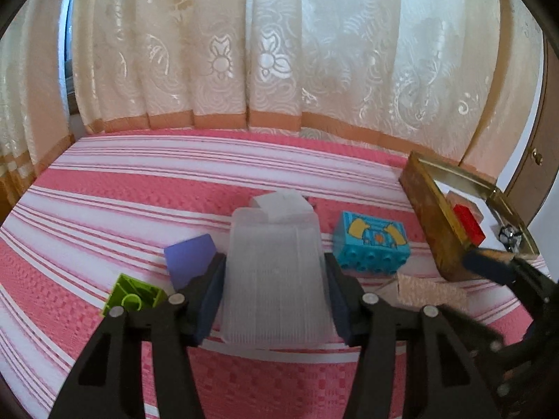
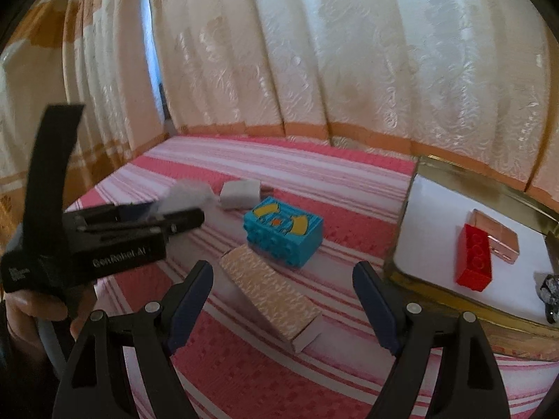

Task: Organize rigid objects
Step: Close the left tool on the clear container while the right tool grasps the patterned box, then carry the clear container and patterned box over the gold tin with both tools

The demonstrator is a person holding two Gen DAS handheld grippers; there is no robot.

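Observation:
My left gripper [image 1: 274,272] is shut on a translucent white plastic box [image 1: 274,279], held just above the striped bedspread; it shows blurred in the right wrist view [image 2: 185,197]. My right gripper [image 2: 283,296] is open and empty, its jaws either side of a beige patterned box [image 2: 272,296] lying on the bed. A blue toy brick [image 2: 283,235] with yellow print sits just beyond it, also in the left wrist view [image 1: 370,242]. A gold tin [image 2: 471,181] at the right holds a red brick [image 2: 475,258] and a pink block [image 2: 496,241].
A purple block [image 1: 190,258] and a green brick [image 1: 134,296] lie left of the left gripper. A white block [image 2: 241,193] lies behind the blue brick. A small dark object [image 2: 550,295] sits in the tin. Curtains hang along the bed's far edge.

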